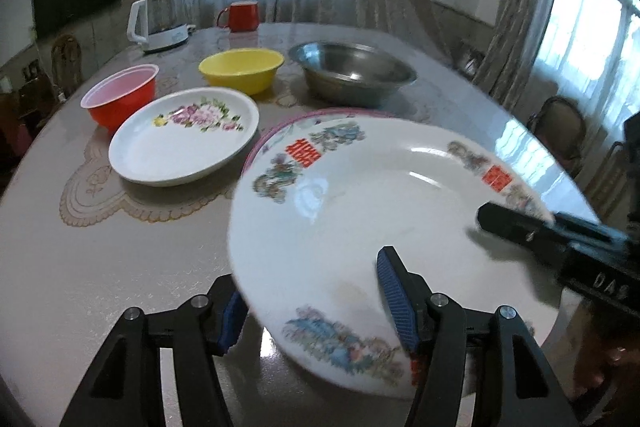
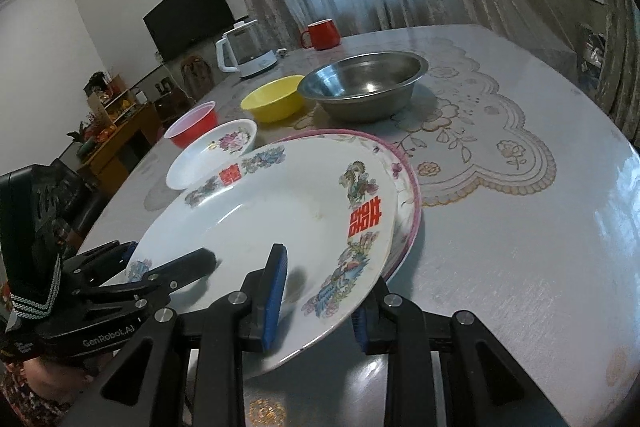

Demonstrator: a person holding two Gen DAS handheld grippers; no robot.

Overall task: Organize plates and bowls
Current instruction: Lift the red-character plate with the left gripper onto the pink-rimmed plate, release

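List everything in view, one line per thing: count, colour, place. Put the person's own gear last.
dragon plate: one, white with red characters, tilted, held above the pink-rimmed plate
pink-rimmed plate: one, white, on the table under the dragon plate
flower plate: one, white, left of the held plate
red bowl: one, red, behind the flower plate
yellow bowl: one, mid table
steel bowl: one, silver, right of the yellow bowl
kettle: one, white, far edge
red mug: one, far edge
table: one, pale, lace-patterned
left gripper: black, blue pads, clamping the plate's rim
right gripper: black, blue pads, clamping the rim
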